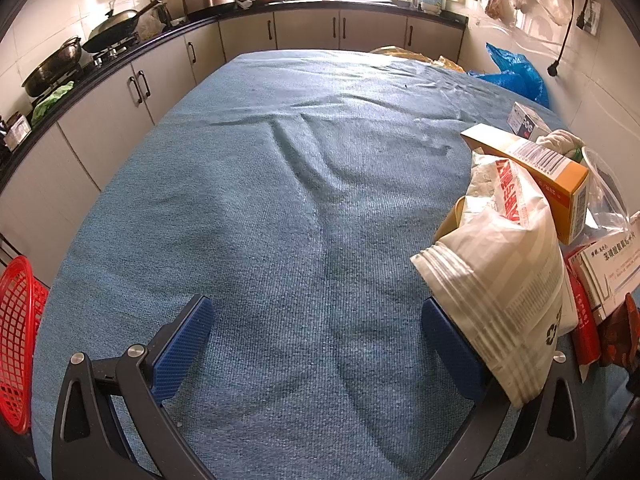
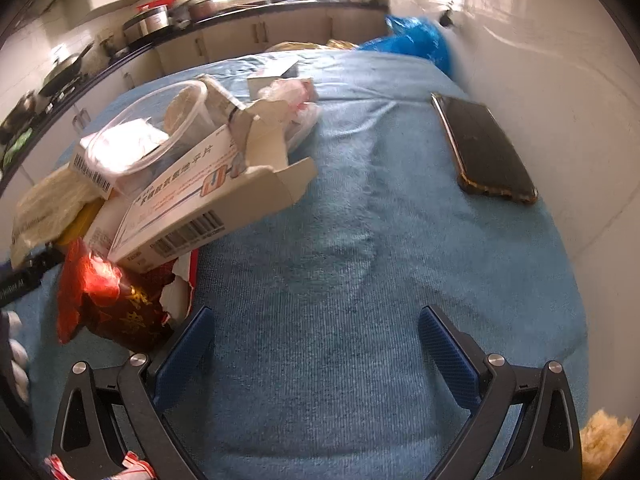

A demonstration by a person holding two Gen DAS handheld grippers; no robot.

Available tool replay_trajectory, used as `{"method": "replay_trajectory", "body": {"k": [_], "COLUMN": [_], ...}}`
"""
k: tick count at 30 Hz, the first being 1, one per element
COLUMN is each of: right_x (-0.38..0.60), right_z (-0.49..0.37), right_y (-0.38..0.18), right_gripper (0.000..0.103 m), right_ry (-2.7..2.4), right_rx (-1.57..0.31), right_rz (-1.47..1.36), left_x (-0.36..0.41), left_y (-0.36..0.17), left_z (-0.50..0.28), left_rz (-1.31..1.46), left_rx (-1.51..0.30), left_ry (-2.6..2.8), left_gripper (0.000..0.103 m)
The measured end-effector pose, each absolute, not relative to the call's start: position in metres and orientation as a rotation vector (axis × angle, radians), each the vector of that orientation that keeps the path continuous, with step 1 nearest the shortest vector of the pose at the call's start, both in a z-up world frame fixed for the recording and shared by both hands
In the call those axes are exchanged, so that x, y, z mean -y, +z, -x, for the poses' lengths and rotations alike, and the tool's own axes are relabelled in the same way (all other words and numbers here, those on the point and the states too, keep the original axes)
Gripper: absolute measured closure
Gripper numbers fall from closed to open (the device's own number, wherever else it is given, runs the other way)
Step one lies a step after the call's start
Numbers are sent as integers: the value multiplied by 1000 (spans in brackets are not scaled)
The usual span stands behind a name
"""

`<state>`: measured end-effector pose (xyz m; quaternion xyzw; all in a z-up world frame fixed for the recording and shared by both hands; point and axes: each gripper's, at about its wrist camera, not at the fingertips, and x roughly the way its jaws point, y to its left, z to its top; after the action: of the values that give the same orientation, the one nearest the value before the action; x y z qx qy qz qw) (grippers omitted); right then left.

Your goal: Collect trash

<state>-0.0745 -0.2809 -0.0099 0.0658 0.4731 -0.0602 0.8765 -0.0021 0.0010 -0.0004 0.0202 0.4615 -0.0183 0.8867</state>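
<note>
Both tools stand wide open with nothing between their pads: the left gripper [image 1: 318,344] over bare blue cloth [image 1: 280,184], the right gripper [image 2: 316,350] likewise. The trash is one loose heap. From the left gripper it lies off to the right, where a white printed bag [image 1: 504,280] droops over the right finger [image 1: 452,348], seemingly touching it, though the fisheye edge makes contact hard to confirm. From the right gripper the same heap lies ahead-left: an opened white carton [image 2: 200,208], a clear plastic tub [image 2: 160,132] and a red foil wrapper [image 2: 116,304] just beside the left finger [image 2: 188,356].

The step in hand looks like choosing a first piece. A sound choice is the carton, taken across its short side. Its long axis runs from near-left to far-right of the right gripper, torn flap end pointing away. The phone [image 2: 488,148] ahead-right should probably be left alone.
</note>
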Motion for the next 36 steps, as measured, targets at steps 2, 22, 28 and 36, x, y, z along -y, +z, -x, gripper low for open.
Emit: {"method": "replay_trajectory", "body": {"k": [2, 22, 28, 36], "right_x": [278, 273, 271, 265], "right_z": [72, 83, 81, 110], "right_y": [-10, -10, -7, 16], "right_gripper": [0, 0, 0, 5], "right_ry": [-136, -157, -177, -206], "right_rx": [-997, -972, -993, -1014], "right_rz": [-112, -120, -116, -117], "left_x": [-3, 2, 2, -19], "left_y": [0, 1, 4, 29], "left_z": [0, 2, 1, 45], "left_rz": [-45, -46, -53, 17], "left_rx": [-972, -960, -979, -908], "left_ry": [-44, -45, -34, -66], "left_gripper": [0, 0, 0, 0]}}
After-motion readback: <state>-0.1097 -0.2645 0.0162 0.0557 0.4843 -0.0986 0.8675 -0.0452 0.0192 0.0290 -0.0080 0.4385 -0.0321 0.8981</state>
